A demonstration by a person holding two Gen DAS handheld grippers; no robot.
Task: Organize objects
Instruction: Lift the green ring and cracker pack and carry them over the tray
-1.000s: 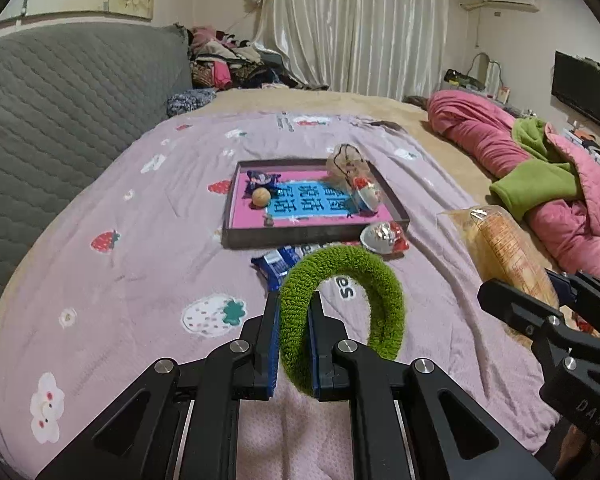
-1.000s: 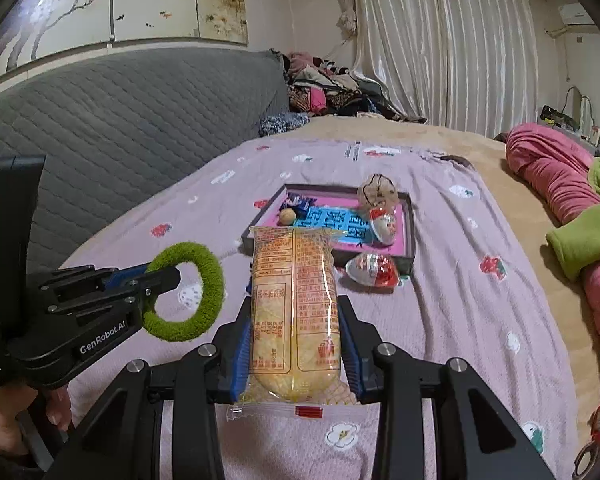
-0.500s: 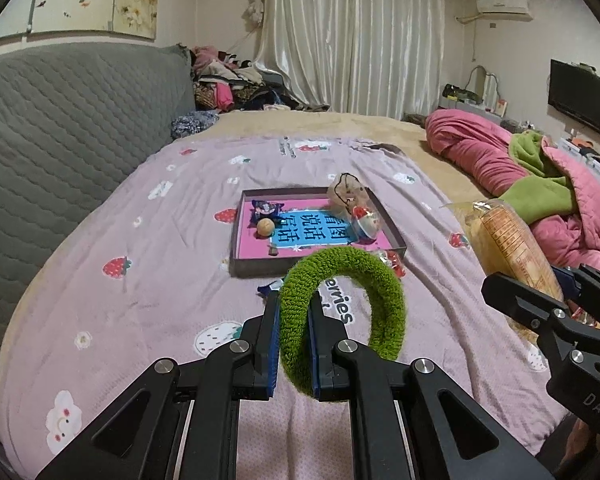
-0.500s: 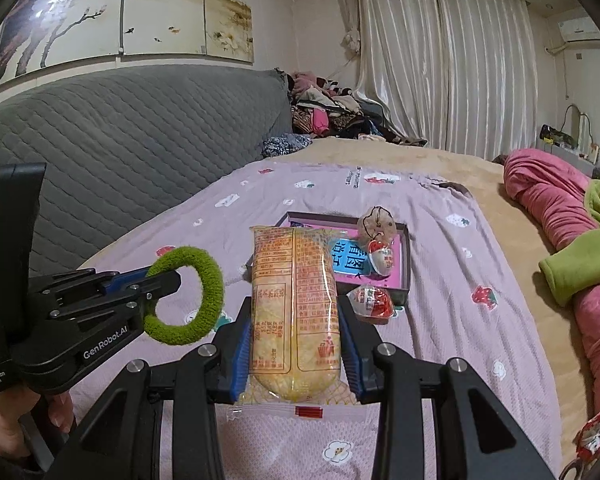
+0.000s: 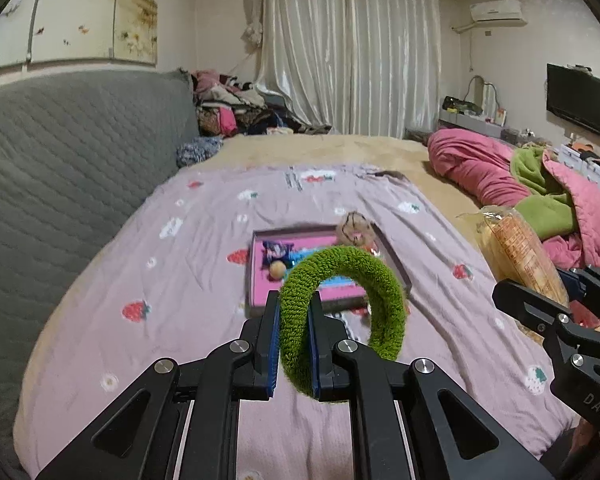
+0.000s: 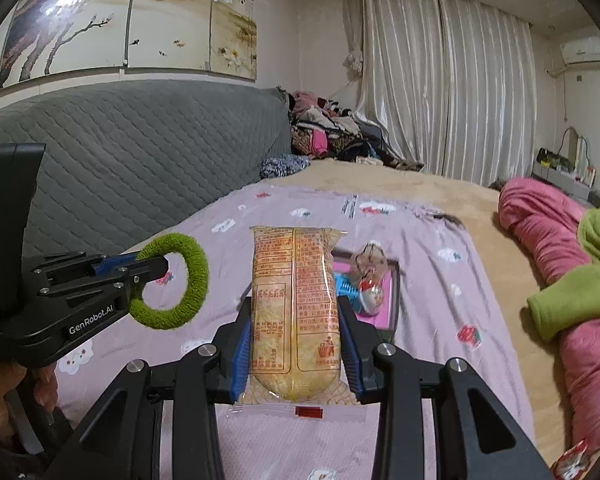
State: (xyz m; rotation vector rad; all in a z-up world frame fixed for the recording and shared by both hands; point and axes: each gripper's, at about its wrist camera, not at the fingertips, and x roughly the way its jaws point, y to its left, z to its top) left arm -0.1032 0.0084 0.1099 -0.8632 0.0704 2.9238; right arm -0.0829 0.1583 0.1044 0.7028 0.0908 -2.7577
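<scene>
A big bed (image 5: pixel 148 280) fills the room, covered with a purple sheet that has little strawberries on it. A gray quilted headboard (image 5: pixel 60 152) runs along its left edge, and a pink blanket (image 5: pixel 484 168) with a green one (image 5: pixel 540 200) lies piled at its right edge.

In the middle of the bed sits a flat tray (image 5: pixel 256 280) with a pink inside. Small things lie in it — a dark candy wrapper (image 5: pixel 277 250) and a little round ball (image 5: pixel 277 269) near its left wall, and a clear baggie (image 6: pixel 370 260) at its far right corner. A red and white toy egg (image 6: pixel 370 294) sits by the tray's right wall.

The right hand-held gripper (image 6: pixel 296 354) is clenched on a long snack pack (image 6: pixel 296 304), yellow and orange, with its blue pads pressing both sides. The pack stands up off the bed, in the air in front of the tray.

The left hand-held gripper (image 5: pixel 294 344) is pinched tight on a fuzzy green ring (image 5: pixel 340 304). It grips one side of the ring, and the rest loops out to the right — up in the air too, over the near part of the bed. A hand (image 6: pixel 16 388) holds that gripper's handle.
</scene>
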